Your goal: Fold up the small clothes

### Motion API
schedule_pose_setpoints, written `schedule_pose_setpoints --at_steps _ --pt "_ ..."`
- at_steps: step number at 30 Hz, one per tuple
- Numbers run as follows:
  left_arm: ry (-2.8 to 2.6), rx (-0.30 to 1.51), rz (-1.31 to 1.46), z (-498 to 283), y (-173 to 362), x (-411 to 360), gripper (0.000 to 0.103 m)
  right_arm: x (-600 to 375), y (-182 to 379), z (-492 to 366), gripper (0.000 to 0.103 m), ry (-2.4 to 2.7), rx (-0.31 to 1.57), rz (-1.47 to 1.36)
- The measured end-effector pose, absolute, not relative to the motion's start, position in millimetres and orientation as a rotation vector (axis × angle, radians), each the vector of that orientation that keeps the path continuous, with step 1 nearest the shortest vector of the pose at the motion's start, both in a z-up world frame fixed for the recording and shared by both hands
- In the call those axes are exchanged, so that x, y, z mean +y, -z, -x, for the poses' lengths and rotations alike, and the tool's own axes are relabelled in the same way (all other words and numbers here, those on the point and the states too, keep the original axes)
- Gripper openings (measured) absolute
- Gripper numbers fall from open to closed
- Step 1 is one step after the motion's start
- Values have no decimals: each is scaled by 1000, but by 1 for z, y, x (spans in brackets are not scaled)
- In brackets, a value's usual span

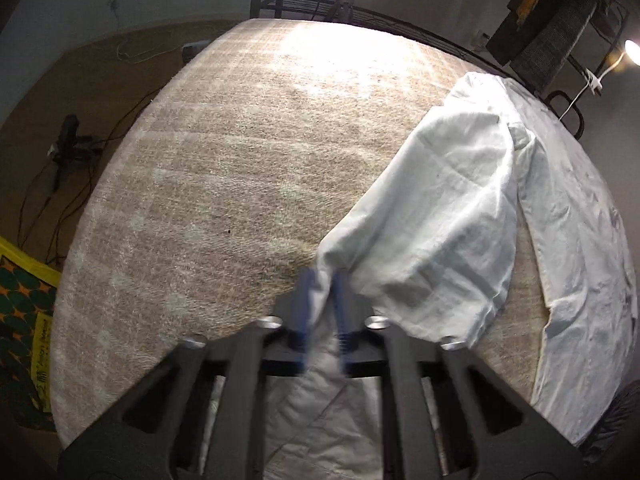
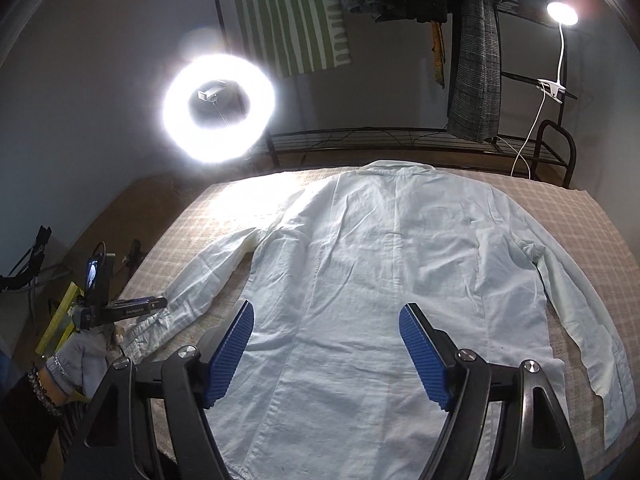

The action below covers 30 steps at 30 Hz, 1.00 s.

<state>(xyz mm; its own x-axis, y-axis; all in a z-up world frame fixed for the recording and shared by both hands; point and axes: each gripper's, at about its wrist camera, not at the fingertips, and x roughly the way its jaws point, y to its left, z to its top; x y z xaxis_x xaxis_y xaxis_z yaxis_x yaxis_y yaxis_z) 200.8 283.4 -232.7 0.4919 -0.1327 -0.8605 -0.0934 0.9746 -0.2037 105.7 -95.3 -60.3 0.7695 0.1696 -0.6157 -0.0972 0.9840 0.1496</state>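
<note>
A white long-sleeved shirt (image 2: 380, 264) lies spread on a beige checked bed cover (image 2: 208, 224), collar at the far edge, both sleeves out to the sides. My right gripper (image 2: 326, 344) is open above the shirt's lower middle, its blue pads wide apart and holding nothing. My left gripper (image 1: 322, 292) is shut on the cuff end of the shirt's left sleeve (image 1: 432, 216), lifted a little off the bed cover (image 1: 224, 184). In the right wrist view the left gripper (image 2: 160, 303) shows at the left sleeve's cuff.
A bright ring light (image 2: 218, 110) stands behind the bed at the left. A black metal rack (image 2: 400, 136) with hanging clothes runs along the far edge, with a clip lamp (image 2: 562, 12) at the right. Floor with cables and a yellow bag (image 1: 24, 280) lies left.
</note>
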Motion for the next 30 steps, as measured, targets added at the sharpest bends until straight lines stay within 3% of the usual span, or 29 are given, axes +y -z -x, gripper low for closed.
schedule_pose_setpoints --at_steps 7,9,14,18,23,30 --pt "79 1014 288 -198 217 271 0 -101 65 -109 75 -141 693 -106" --pt "106 984 296 -194 205 263 0 -102 66 -112 71 -148 705 -106" --pt "209 903 304 -184 171 227 0 -104 68 -128 49 -199 740 -111" --pt "304 856 299 -173 150 185 0 -104 65 -147 43 -253 754 -115" --pt "434 833 236 -160 136 121 0 -108 69 -181 40 -323 792 -172" --pt "520 888 101 -153 155 53 0 -111 107 -221 39 -436 902 -280"
